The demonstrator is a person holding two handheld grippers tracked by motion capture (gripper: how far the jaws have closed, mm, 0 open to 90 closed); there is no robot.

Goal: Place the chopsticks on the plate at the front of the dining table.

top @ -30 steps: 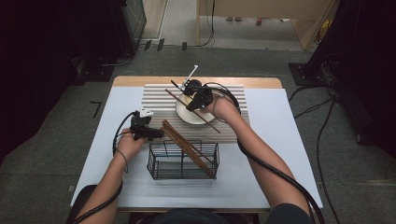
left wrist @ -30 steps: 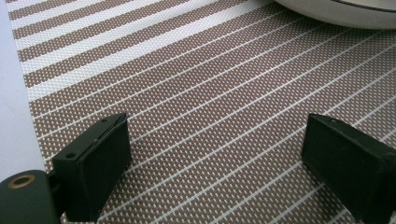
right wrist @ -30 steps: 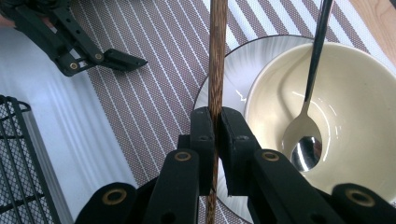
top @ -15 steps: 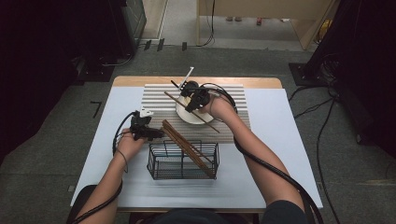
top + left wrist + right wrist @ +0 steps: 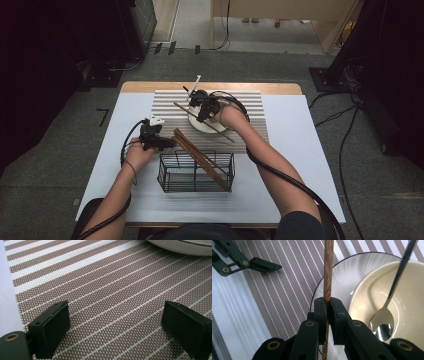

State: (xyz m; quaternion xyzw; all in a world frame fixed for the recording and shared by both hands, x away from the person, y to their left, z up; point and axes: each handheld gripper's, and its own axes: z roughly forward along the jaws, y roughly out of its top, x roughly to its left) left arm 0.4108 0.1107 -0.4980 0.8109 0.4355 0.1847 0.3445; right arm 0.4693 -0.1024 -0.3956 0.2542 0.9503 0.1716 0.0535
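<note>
My right gripper [image 5: 328, 306] is shut on a brown chopstick [image 5: 328, 277], which runs up between the jaws. In the high view this gripper [image 5: 202, 107] hovers over a white plate [image 5: 199, 126] on the striped mat, and the chopstick [image 5: 223, 135] slants across the plate. On the plate [image 5: 337, 272] stands a cream bowl [image 5: 367, 290] with a metal spoon [image 5: 384, 320] in it. My left gripper [image 5: 169, 143] rests at the mat's left part, left of the plate. Its jaws [image 5: 115, 322] stand wide open over the bare mat with nothing between them.
A black wire basket [image 5: 165, 167] stands near the table's front edge, with several brown chopsticks [image 5: 200, 157] leaning out of it toward the left gripper. The striped mat [image 5: 250, 100] lies on a white tablecloth [image 5: 300, 150]. Cables trail from both grippers.
My right gripper has shifted a little left and lower over the plate, carrying the chopstick. The left gripper has kept still.
</note>
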